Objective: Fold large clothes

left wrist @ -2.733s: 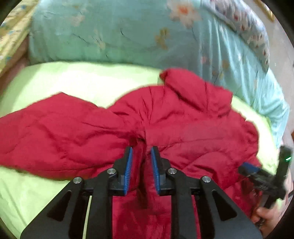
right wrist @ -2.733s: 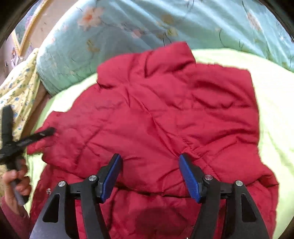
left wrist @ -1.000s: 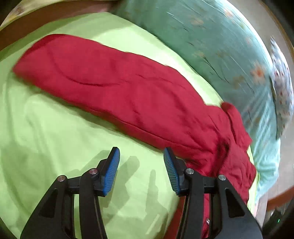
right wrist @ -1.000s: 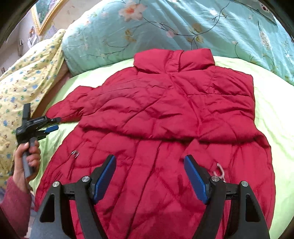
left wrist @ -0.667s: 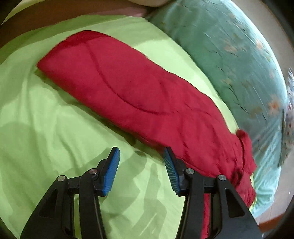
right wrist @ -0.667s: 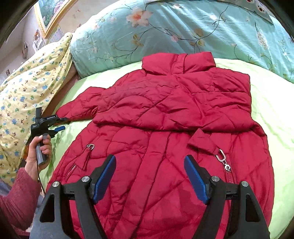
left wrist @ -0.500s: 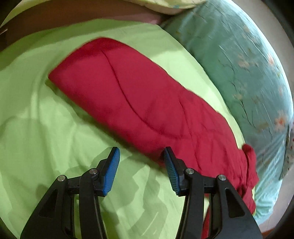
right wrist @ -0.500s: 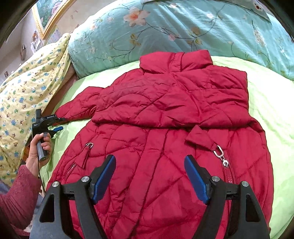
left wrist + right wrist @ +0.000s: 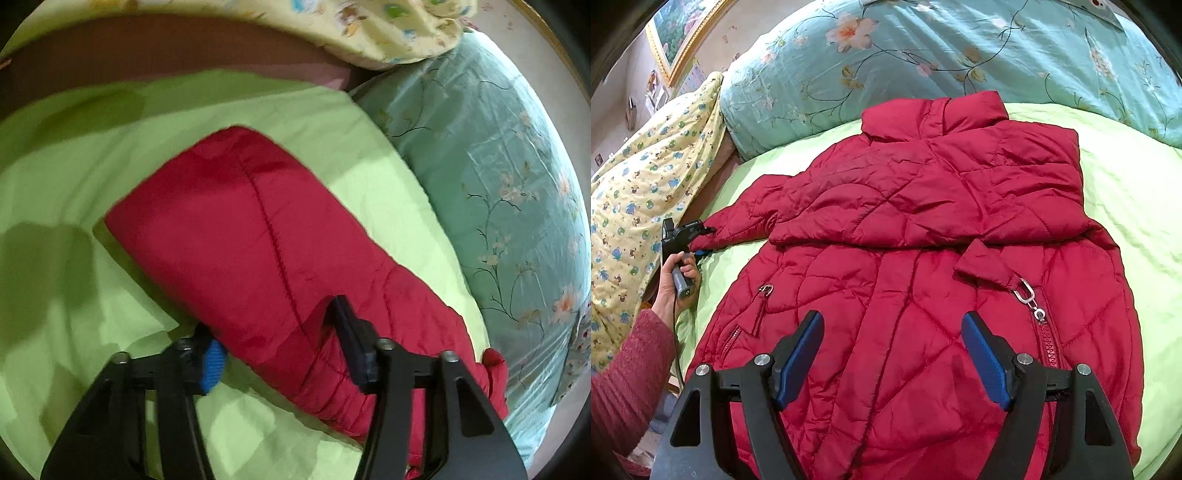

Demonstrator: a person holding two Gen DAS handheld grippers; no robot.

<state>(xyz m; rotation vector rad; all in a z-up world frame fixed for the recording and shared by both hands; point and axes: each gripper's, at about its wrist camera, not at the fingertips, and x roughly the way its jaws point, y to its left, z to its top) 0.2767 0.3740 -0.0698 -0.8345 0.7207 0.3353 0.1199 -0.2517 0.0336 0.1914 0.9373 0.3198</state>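
Observation:
A red quilted jacket (image 9: 923, 206) lies front up on the green sheet (image 9: 1137, 192), collar toward the pillows, with one sleeve folded across its chest. Its other sleeve (image 9: 240, 229) stretches out to the side. My left gripper (image 9: 273, 317) straddles that sleeve near its cuff end, jaws closing: one pad is tucked under the sleeve's edge and the other sinks into the padding on top. The right wrist view shows the same left gripper (image 9: 706, 240) at the sleeve's tip, held by a hand (image 9: 674, 284). My right gripper (image 9: 893, 317) hovers open over the jacket's lower front, holding nothing.
A teal floral quilt (image 9: 923, 48) is piled along the head of the bed. A yellow printed quilt (image 9: 635, 177) lies at the left beyond the brown bed edge (image 9: 147, 44). Metal zipper pulls (image 9: 1025, 293) sit on the jacket's front.
My left gripper has slid along the outstretched sleeve toward its end and narrowed its jaws around it. The right gripper has stayed over the jacket's lower front.

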